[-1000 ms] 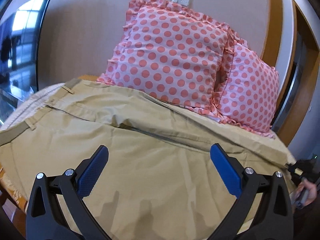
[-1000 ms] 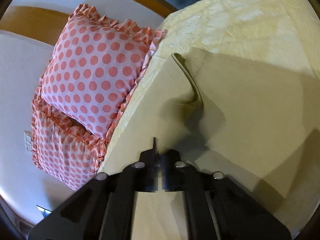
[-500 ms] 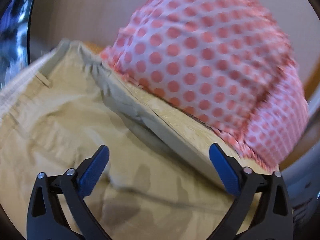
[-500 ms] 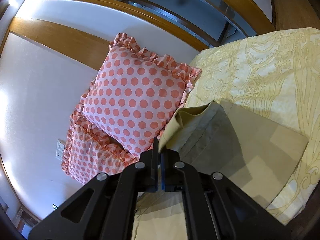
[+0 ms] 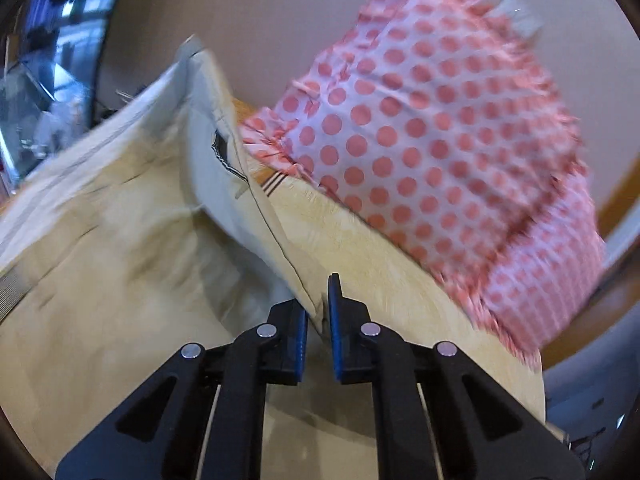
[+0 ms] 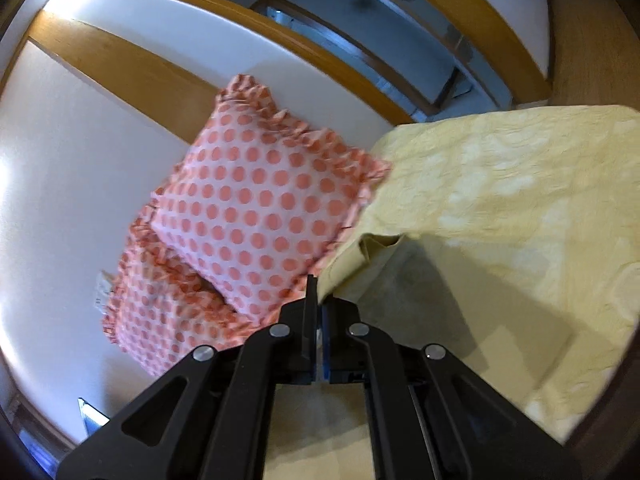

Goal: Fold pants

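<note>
The khaki pants (image 5: 120,240) lie on the bed, their far edge lifted into a raised fold. My left gripper (image 5: 318,320) is shut on that folded edge of the pants, which runs up and away to the waistband at upper left. In the right wrist view my right gripper (image 6: 319,312) is shut on another edge of the pants (image 6: 360,256), held up above the bed, with the cloth hanging down to the right and under the gripper.
Two pink pillows with red dots (image 5: 420,152) (image 6: 260,208) lean against the wall at the head of the bed. A pale yellow quilted bedspread (image 6: 520,200) covers the bed. A wooden door frame (image 6: 160,80) and a window (image 5: 48,60) stand beyond.
My left gripper has closed on the pants' edge; it was wide open before. My right gripper, shut on the cloth throughout, has lifted it higher off the bed.
</note>
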The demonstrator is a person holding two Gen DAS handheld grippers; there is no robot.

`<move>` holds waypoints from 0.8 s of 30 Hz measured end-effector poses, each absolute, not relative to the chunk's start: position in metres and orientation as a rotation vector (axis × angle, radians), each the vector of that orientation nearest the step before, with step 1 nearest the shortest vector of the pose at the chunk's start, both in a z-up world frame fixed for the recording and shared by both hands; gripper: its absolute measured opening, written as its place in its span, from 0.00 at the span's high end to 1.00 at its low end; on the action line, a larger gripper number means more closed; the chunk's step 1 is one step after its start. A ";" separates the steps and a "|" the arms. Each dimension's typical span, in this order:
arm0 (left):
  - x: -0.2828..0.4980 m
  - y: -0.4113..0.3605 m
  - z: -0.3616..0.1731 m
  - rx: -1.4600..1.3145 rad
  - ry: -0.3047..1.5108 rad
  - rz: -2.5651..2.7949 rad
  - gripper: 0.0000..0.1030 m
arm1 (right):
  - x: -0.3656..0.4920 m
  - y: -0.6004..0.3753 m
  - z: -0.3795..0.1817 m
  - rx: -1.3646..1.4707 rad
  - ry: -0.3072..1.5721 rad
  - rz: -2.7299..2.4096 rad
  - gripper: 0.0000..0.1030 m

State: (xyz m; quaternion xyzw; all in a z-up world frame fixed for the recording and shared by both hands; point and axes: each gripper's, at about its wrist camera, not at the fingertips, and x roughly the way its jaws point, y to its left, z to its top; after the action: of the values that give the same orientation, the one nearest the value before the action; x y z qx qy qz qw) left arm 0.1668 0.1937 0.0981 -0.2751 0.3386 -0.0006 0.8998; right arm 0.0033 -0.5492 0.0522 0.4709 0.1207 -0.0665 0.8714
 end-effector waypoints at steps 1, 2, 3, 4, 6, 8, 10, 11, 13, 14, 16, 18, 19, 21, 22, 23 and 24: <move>0.148 0.196 0.096 -0.562 0.698 0.006 0.91 | -0.001 -0.553 0.045 0.989 0.272 -0.166 0.99; 0.119 0.198 0.088 -0.551 0.696 0.019 0.91 | -0.004 -0.555 0.038 0.994 0.290 -0.185 0.99; 0.100 0.200 0.078 -0.553 0.713 0.020 0.91 | -0.006 -0.557 0.030 1.001 0.312 -0.203 0.99; 0.085 0.200 0.069 -0.558 0.735 0.025 0.91 | -0.008 -0.559 0.020 1.014 0.338 -0.227 0.99; 0.060 0.201 0.044 -0.573 0.789 0.030 0.91 | -0.010 -0.562 0.006 1.034 0.366 -0.252 0.99; 0.046 0.199 0.026 -0.585 0.817 0.039 0.91 | -0.014 -0.566 -0.004 1.059 0.376 -0.269 0.99; 0.034 0.192 0.024 -0.565 0.792 0.043 0.91 | -0.017 -0.566 -0.006 1.058 0.372 -0.275 0.99; 0.030 0.190 0.026 -0.552 0.784 0.045 0.91 | -0.019 -0.566 -0.004 1.053 0.368 -0.279 0.99; 0.023 0.184 0.030 -0.532 0.770 0.038 0.91 | -0.025 -0.568 0.000 1.037 0.357 -0.297 0.99; 0.019 0.184 0.029 -0.531 0.768 0.031 0.91 | -0.027 -0.569 0.001 1.033 0.361 -0.315 0.99; 0.014 0.182 0.027 -0.529 0.767 0.022 0.91 | -0.032 -0.571 0.000 1.035 0.369 -0.336 0.99; 0.008 0.184 0.024 -0.534 0.765 0.011 0.91 | -0.035 -0.570 -0.003 1.024 0.383 -0.357 0.99; 0.006 0.185 0.024 -0.535 0.764 0.008 0.91 | -0.036 -0.569 -0.005 1.022 0.391 -0.366 0.99; 0.007 0.183 0.023 -0.527 0.763 0.004 0.91 | -0.038 -0.569 -0.011 1.034 0.400 -0.377 0.99; 0.007 0.182 0.023 -0.518 0.760 0.002 0.91 | -0.039 -0.569 -0.014 1.039 0.408 -0.382 0.99; 0.006 0.181 0.023 -0.507 0.755 0.000 0.91 | -0.040 -0.569 -0.015 1.032 0.410 -0.388 0.99; 0.004 0.180 0.024 -0.494 0.750 -0.003 0.90 | -0.041 -0.568 -0.014 1.018 0.415 -0.400 0.98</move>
State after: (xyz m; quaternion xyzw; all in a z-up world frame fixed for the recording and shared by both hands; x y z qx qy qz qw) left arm 0.0039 0.1797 0.0236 -0.2389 0.3625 -0.0014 0.9008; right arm -0.0409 -0.5676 -0.0145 0.4805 0.1959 -0.1887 0.8338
